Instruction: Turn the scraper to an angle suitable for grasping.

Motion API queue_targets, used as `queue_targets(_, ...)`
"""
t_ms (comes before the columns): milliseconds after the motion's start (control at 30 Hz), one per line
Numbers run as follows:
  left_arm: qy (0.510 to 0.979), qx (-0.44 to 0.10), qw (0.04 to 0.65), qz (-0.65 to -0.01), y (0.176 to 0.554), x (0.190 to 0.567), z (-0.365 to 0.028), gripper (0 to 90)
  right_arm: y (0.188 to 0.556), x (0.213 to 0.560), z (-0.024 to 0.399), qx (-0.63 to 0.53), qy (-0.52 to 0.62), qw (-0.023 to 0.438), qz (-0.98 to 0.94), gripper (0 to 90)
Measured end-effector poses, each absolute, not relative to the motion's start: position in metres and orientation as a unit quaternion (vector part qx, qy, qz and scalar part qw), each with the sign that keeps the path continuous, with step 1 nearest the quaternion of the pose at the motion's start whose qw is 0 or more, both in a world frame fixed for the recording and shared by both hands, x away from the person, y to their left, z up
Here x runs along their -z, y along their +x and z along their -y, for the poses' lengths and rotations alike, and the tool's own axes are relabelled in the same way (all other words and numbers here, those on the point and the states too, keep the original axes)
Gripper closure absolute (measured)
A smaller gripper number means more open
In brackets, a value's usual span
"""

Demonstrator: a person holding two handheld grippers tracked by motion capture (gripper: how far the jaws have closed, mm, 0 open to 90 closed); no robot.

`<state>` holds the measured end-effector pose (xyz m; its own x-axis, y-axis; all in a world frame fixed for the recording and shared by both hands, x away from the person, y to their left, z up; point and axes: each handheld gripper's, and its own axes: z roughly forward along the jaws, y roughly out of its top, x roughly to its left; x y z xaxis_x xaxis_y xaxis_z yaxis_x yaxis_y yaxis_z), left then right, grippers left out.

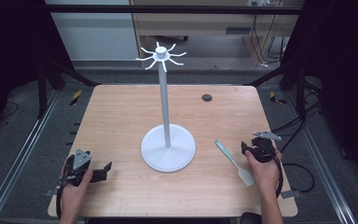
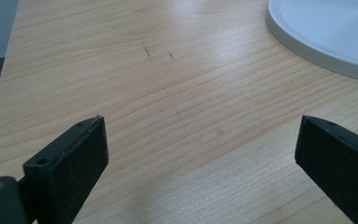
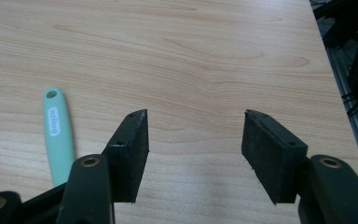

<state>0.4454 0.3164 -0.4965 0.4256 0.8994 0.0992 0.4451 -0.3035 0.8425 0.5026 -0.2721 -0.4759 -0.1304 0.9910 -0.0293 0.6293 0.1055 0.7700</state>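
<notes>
A white rack (image 1: 168, 116) with a round base (image 2: 326, 32), a tall pole and hooked arms on top stands mid-table. A spatula (image 1: 235, 162) with a mint green handle (image 3: 58, 133) and a white blade lies right of the base. My right gripper (image 1: 249, 148) rests on the table just right of the spatula; in the right gripper view its jaws stand open (image 3: 193, 140) over bare wood, the handle to their left. My left gripper (image 1: 103, 171) lies at the front left, open (image 2: 200, 140), nothing between its jaws, pointing toward the base.
The wooden table (image 1: 121, 116) has a dark round cable hole (image 1: 207, 97) at the back right. Metal rails run along both sides on the floor, with cables beyond the right edge. A wooden bench stands behind the table.
</notes>
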Motion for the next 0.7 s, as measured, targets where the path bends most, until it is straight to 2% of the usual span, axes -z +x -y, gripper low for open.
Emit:
queue_targets(333, 0.752, -0.294, 0.385, -0.447, 0.445, 0.497, -0.315, 2.1, 0.513, 0.472, 0.266, -0.304, 0.583, 0.272, -0.703, 42.3)
queue_targets(700, 0.752, -0.294, 0.385, -0.447, 0.445, 0.497, -0.316, 2.1, 0.523, 0.463, 0.25, -0.309, 0.557, 0.26, -0.726, 49.0)
